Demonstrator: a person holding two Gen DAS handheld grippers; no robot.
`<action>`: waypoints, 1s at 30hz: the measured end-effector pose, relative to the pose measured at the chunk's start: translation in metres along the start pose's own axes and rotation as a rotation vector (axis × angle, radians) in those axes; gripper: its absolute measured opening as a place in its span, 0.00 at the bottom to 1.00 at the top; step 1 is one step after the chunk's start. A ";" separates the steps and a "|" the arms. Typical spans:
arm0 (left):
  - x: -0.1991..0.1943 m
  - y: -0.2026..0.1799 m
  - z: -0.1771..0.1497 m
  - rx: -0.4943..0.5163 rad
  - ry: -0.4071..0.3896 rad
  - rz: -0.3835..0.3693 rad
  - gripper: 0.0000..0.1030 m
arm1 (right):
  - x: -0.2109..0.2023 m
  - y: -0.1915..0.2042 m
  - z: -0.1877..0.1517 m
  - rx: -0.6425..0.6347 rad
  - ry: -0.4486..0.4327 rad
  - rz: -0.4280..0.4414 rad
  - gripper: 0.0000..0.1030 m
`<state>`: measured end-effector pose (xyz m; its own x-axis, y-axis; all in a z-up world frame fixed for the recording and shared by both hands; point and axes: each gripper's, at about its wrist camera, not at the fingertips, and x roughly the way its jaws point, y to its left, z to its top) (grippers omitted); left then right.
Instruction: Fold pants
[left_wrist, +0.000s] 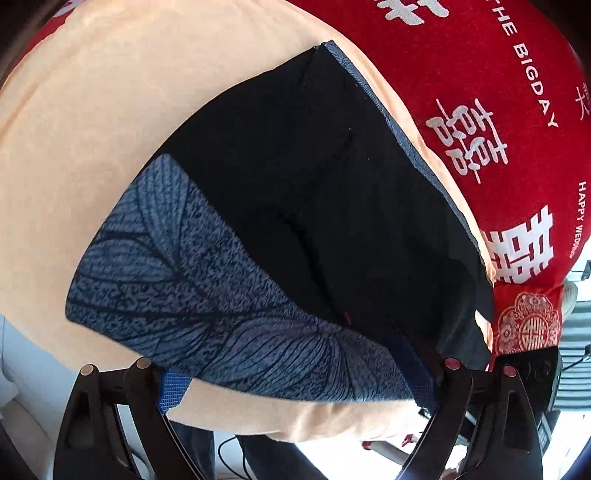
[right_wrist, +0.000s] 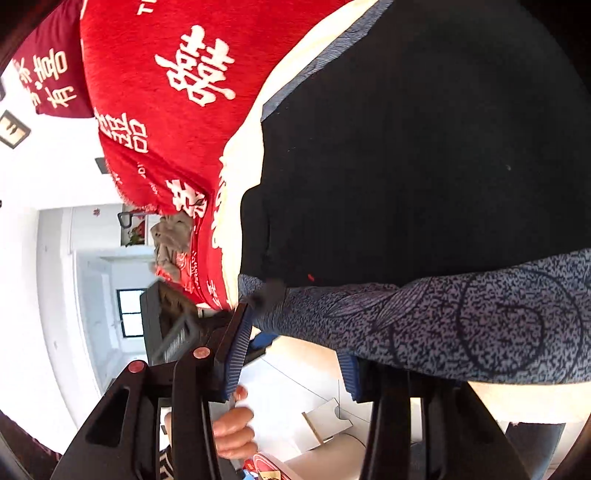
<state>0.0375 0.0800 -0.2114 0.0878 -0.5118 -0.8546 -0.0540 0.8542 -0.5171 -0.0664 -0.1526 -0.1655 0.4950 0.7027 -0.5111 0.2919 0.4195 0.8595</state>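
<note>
The pants (left_wrist: 303, 206) are black with a blue-grey leaf-print band along the near edge (left_wrist: 192, 295). They lie flat on a peach-coloured bed cover (left_wrist: 74, 129). My left gripper (left_wrist: 295, 384) is open, its blue-padded fingers (left_wrist: 171, 391) spread wide at the printed near edge. In the right wrist view the pants (right_wrist: 424, 166) fill the upper right, with the printed band (right_wrist: 461, 321) hanging over the bed's edge. My right gripper (right_wrist: 295, 354) is open, its blue pads (right_wrist: 238, 350) on either side of the band's corner.
A red blanket with white Chinese characters (left_wrist: 498, 110) lies beyond the pants, also in the right wrist view (right_wrist: 166, 92). A red cushion (left_wrist: 528, 325) sits at the bed's corner. A hand (right_wrist: 232, 432) holds the right gripper. The floor lies below the bed edge.
</note>
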 end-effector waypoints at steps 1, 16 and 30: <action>0.004 -0.002 0.003 -0.002 -0.004 0.020 0.92 | 0.004 0.004 -0.004 -0.004 0.013 -0.011 0.46; 0.015 -0.025 0.012 0.207 0.022 0.126 0.37 | -0.099 -0.122 -0.042 0.267 -0.160 -0.041 0.47; -0.028 -0.060 0.033 0.146 -0.067 0.126 0.30 | -0.161 -0.053 0.003 0.141 -0.239 -0.143 0.06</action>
<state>0.0711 0.0465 -0.1548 0.1554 -0.3966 -0.9047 0.0758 0.9180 -0.3894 -0.1595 -0.2896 -0.1289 0.6140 0.4802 -0.6265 0.4751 0.4089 0.7791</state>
